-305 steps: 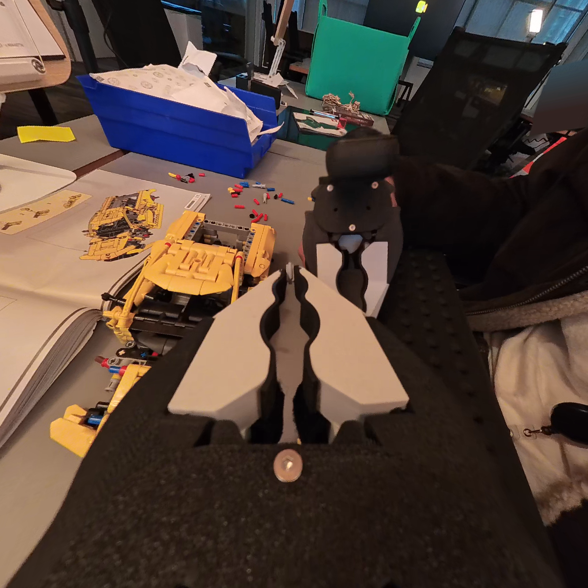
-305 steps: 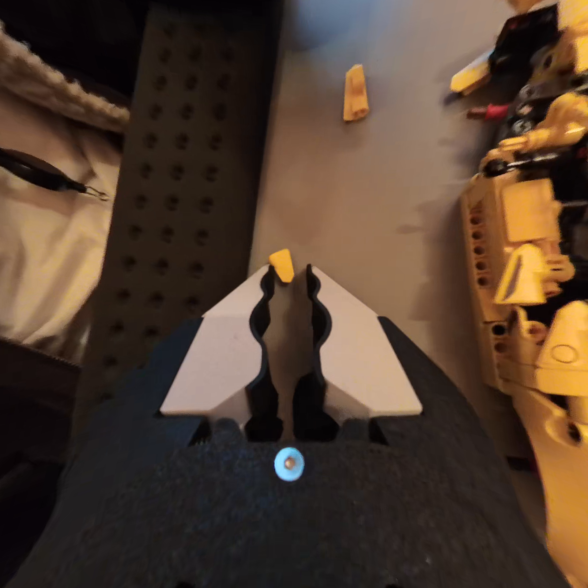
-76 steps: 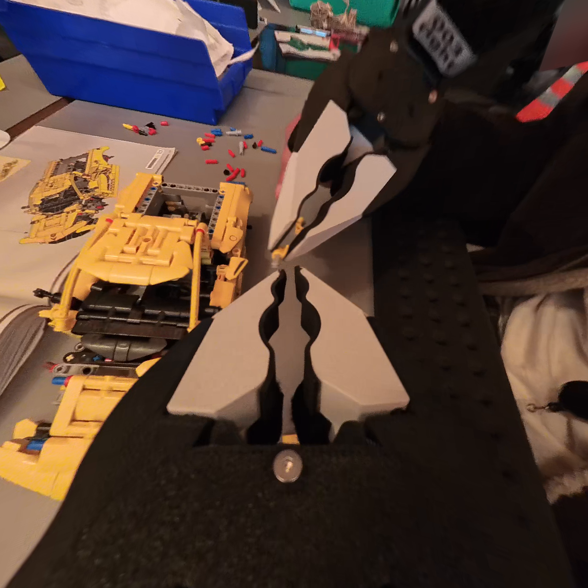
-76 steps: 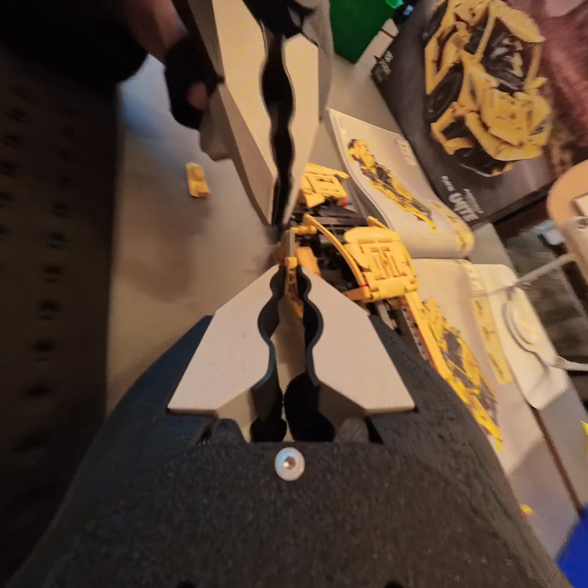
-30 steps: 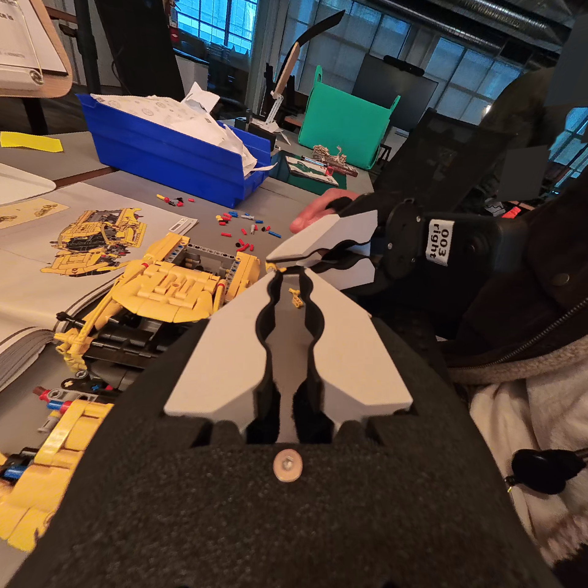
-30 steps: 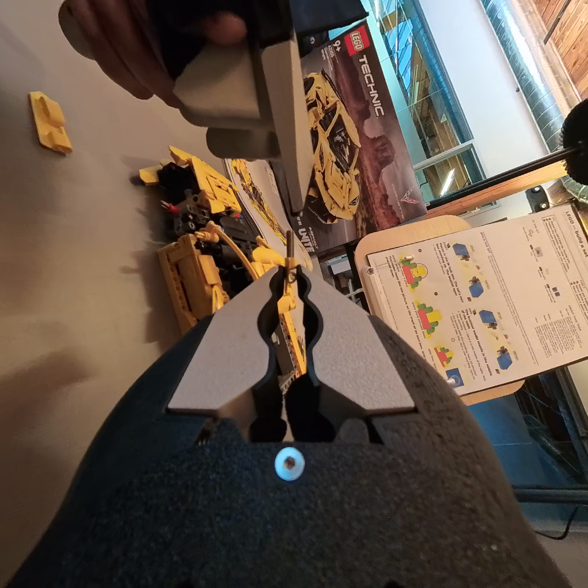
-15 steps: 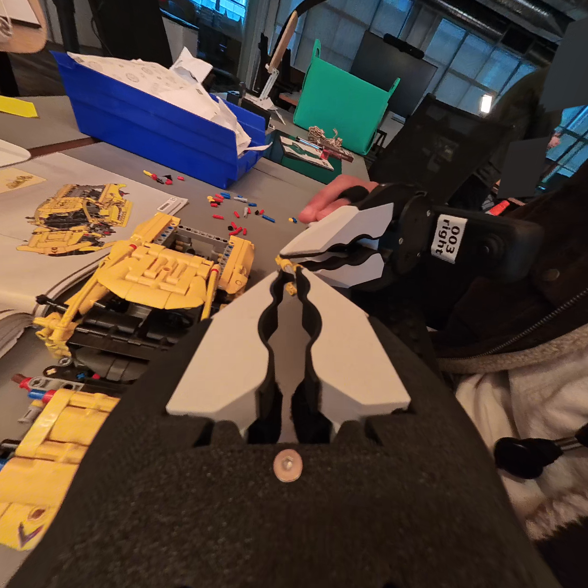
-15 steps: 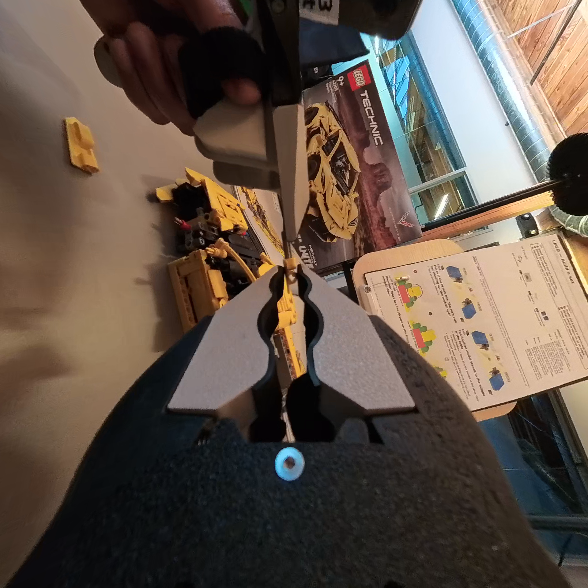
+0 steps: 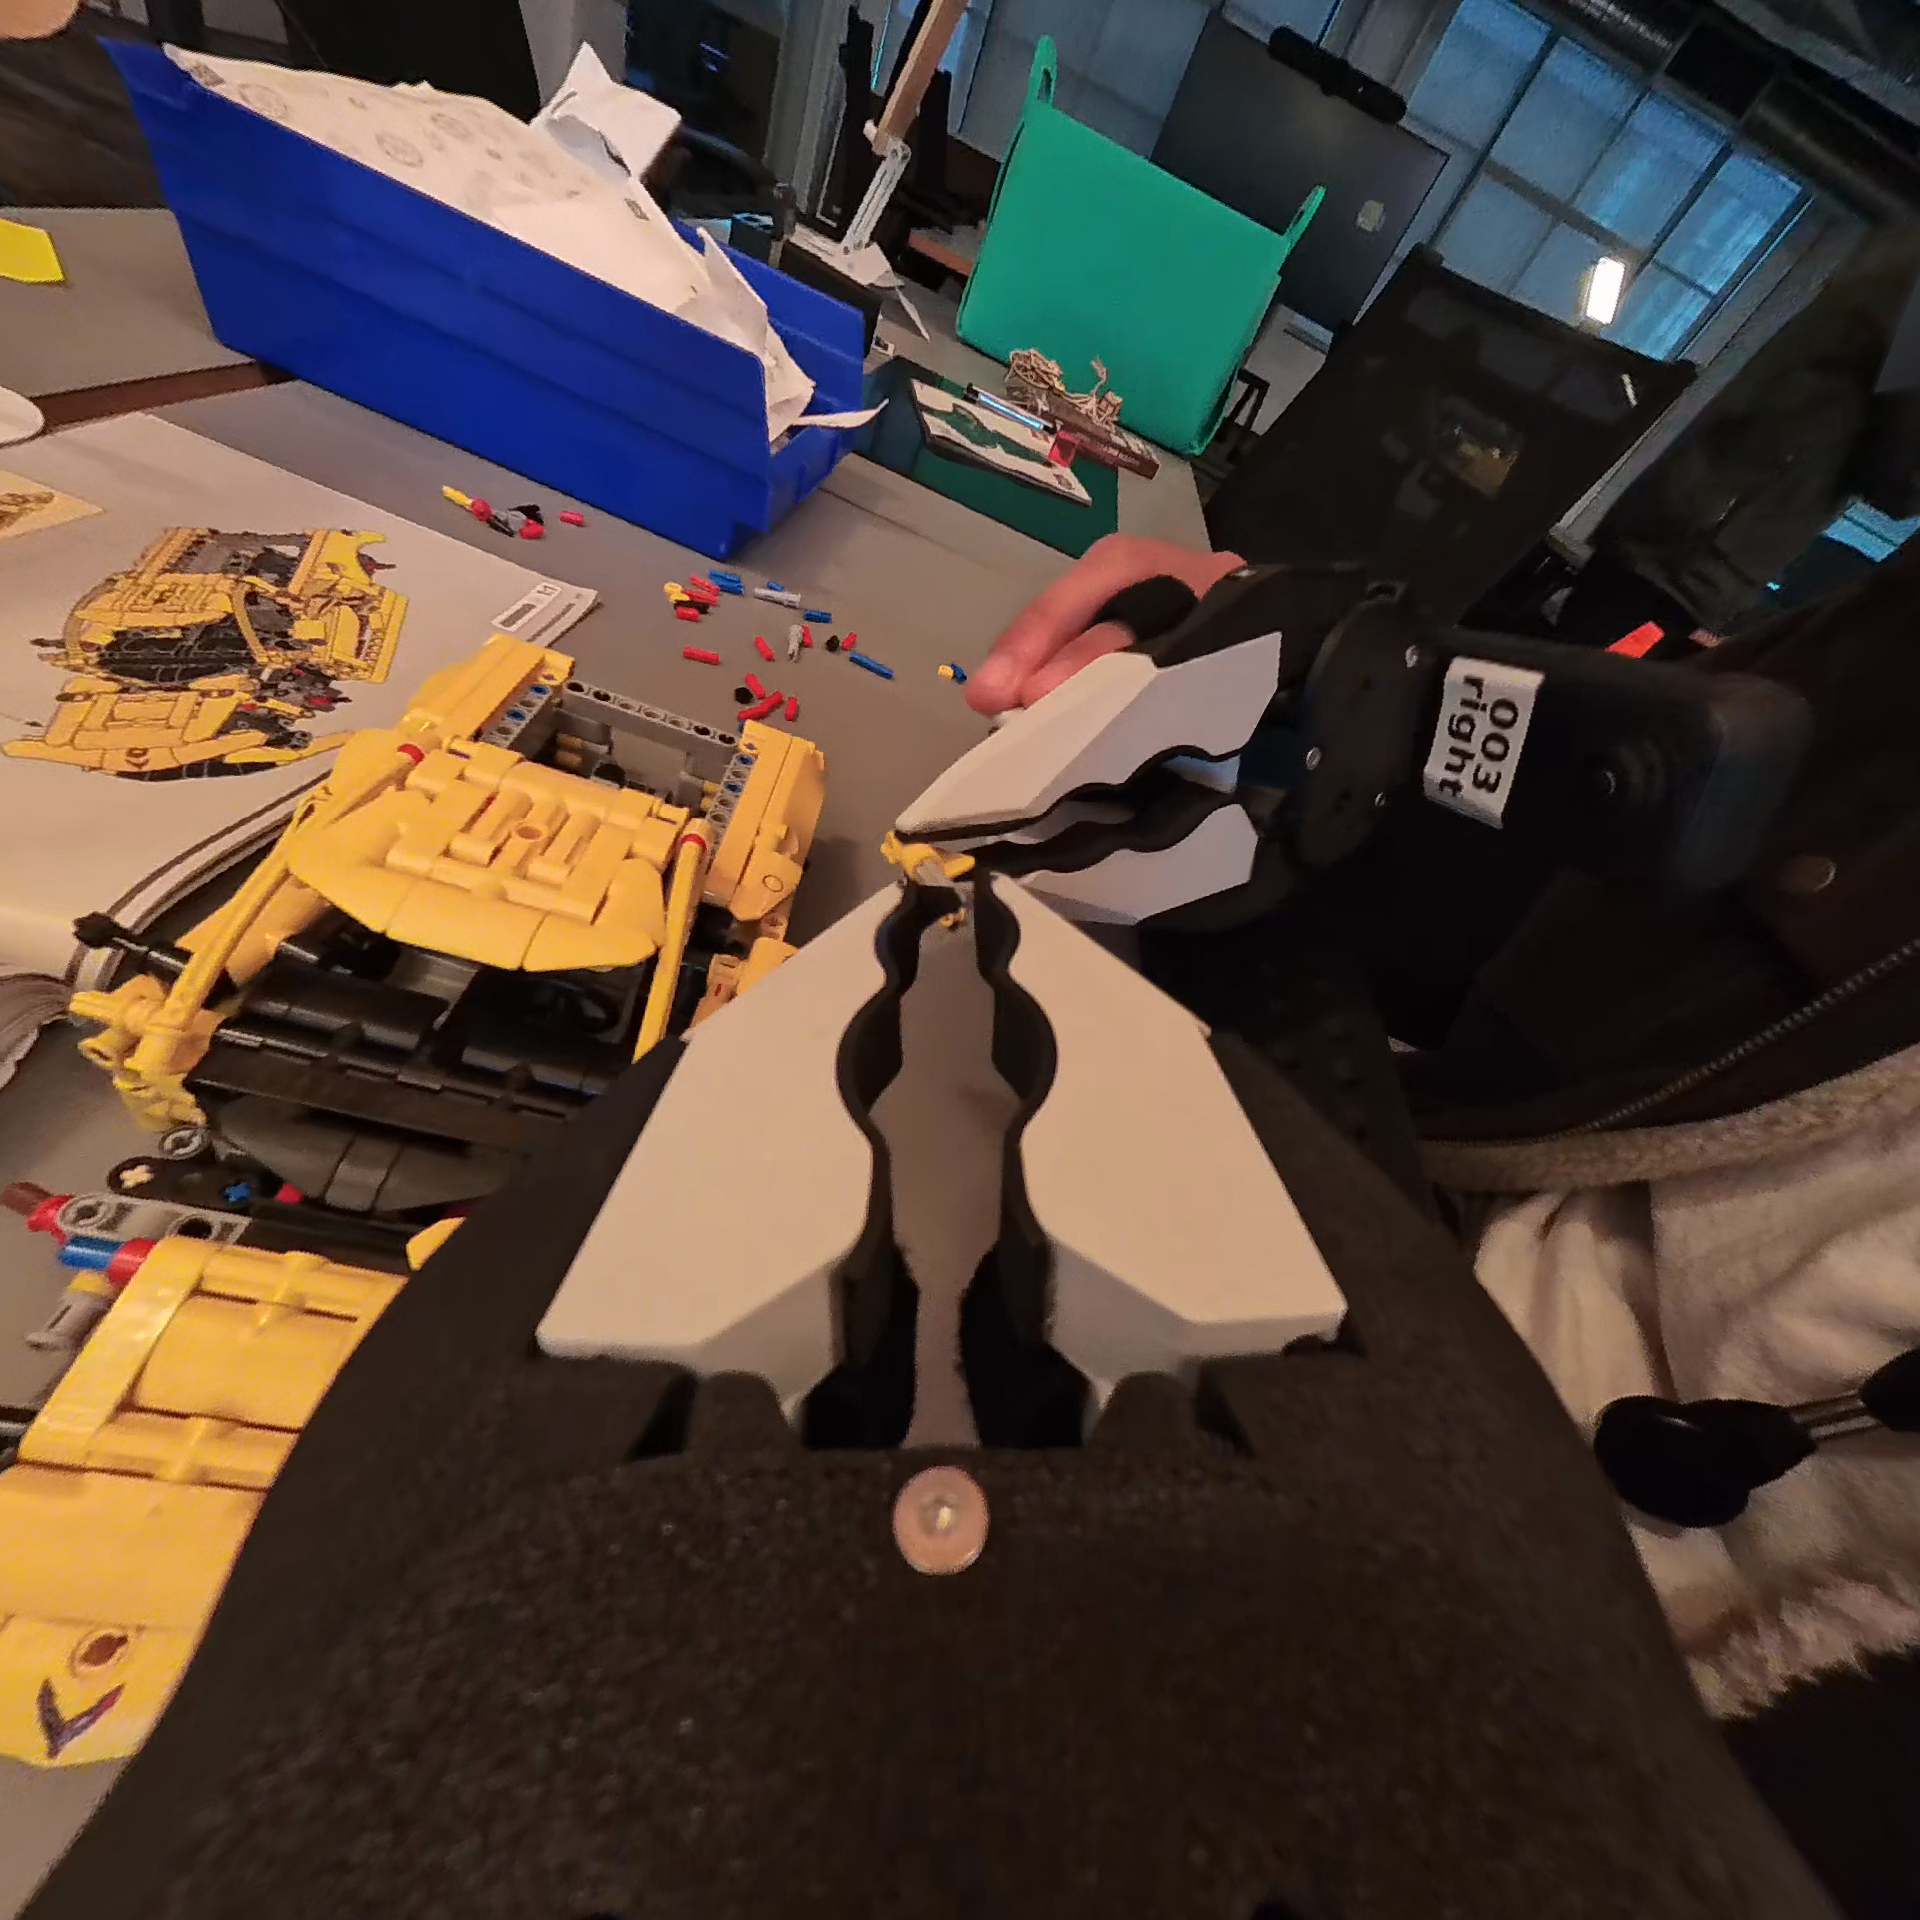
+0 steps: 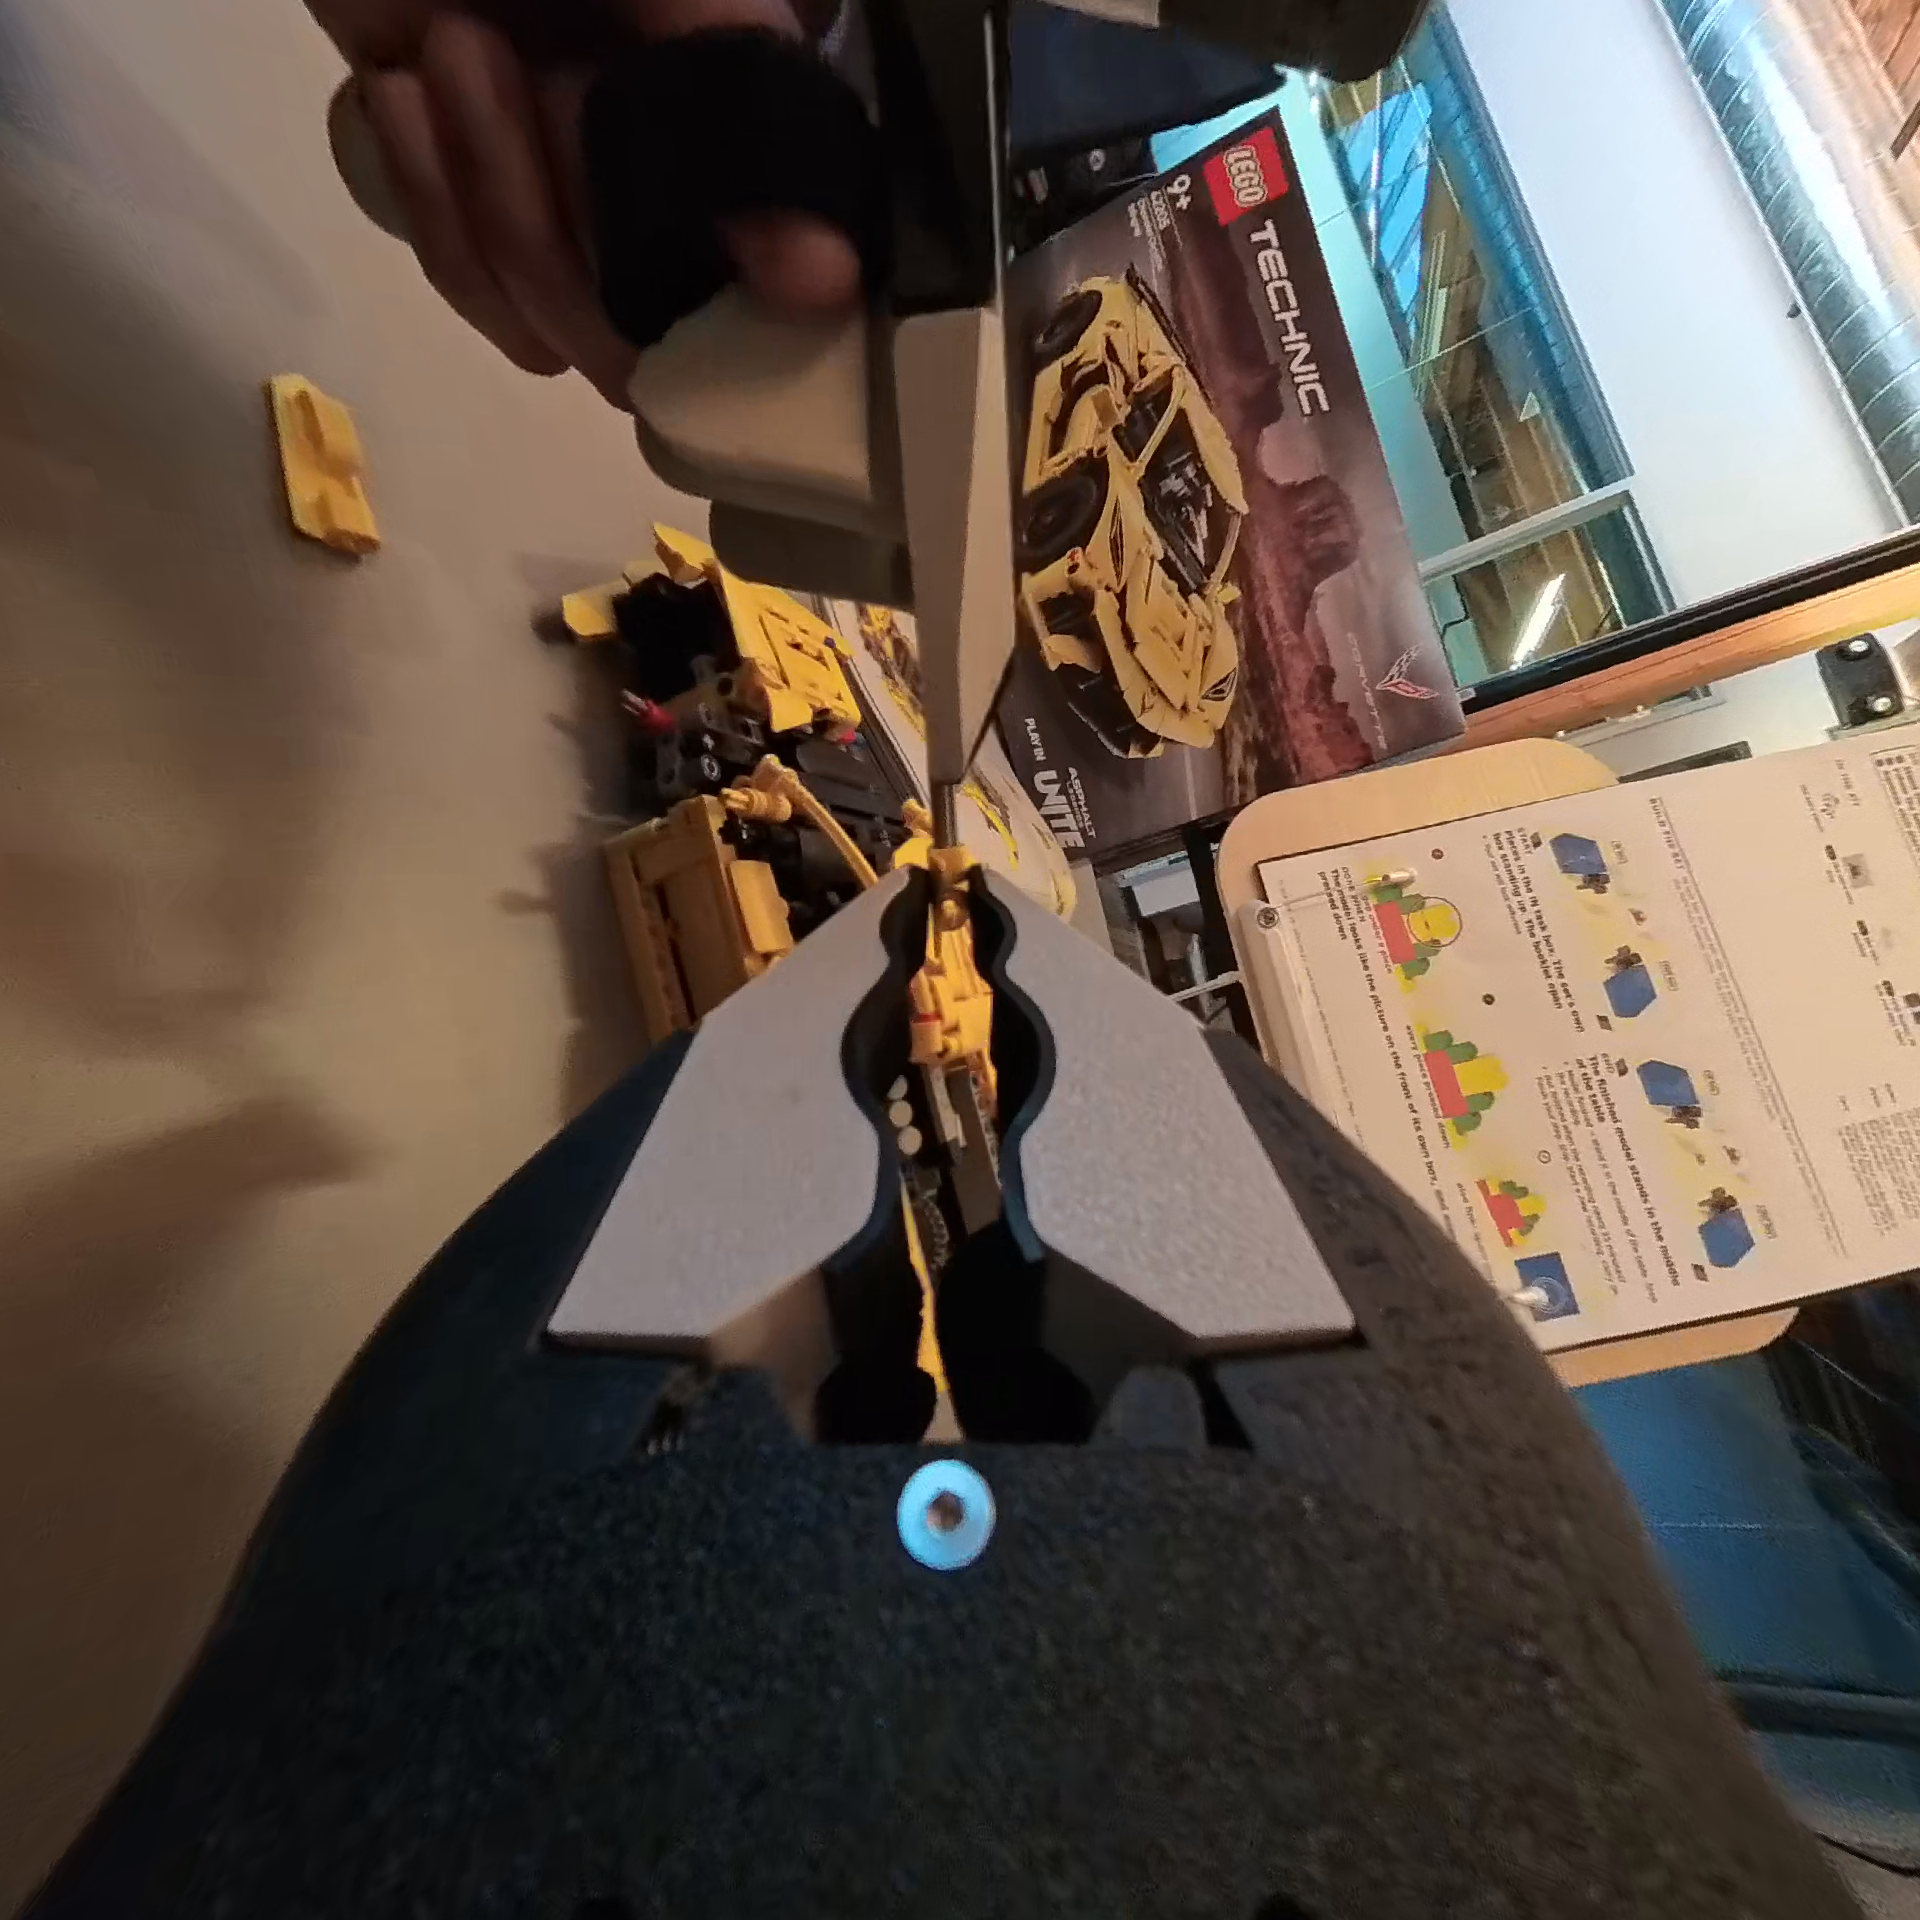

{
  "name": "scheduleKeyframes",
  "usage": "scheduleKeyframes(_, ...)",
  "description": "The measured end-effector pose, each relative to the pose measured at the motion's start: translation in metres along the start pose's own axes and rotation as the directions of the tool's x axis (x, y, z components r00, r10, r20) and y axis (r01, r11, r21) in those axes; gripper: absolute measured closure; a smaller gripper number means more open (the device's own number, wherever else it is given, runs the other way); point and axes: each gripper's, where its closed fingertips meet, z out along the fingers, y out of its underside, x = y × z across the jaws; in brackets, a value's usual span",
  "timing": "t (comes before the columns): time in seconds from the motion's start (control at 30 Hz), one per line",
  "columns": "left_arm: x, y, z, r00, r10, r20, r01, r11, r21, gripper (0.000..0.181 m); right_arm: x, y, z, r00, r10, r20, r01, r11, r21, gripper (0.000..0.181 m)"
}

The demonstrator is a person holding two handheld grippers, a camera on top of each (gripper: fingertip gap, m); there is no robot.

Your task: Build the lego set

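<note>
My right tongs [image 10: 943,902] pinch small yellow piece [image 10: 948,871]; my left tongs [image 9: 940,902] grip thin grey pin [image 10: 940,805], long axis along left fingers, tips meeting above yellow car [image 9: 499,883]

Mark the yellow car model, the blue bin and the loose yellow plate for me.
yellow car model [image 9: 488,862]: left wrist view, on its yellow roof panel.
blue bin [image 9: 468,343]: left wrist view, on its long front wall.
loose yellow plate [image 10: 320,470]: right wrist view, on its top face.

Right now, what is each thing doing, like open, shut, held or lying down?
Left gripper: shut on a thin grey axle.
Right gripper: shut on small yellow piece.
Yellow car: partly built, resting on table.
Blue bin: open, stuffed with crumpled paper.
Instruction book: lying open.
Flat yellow part: loose on table.
</note>
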Motion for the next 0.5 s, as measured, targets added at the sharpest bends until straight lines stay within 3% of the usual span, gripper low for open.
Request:
scheduleKeyframes(0.37, 0.003, 0.005, -0.001, 0.998, 0.063, 0.0, -0.063, 0.997, -0.039, 0.175, -0.002, -0.004, -0.002, 1.0, 0.011, 0.01, -0.011, 0.999, 0.033, 0.174)
scheduleKeyframes(0.5, 0.007, 0.007, -0.004, 0.997, 0.073, -0.02, -0.074, 0.996, -0.053, 0.176, 0.008, -0.009, -0.009, 0.968, 0.248, 0.034, -0.25, 0.964, 0.093, 0.165)
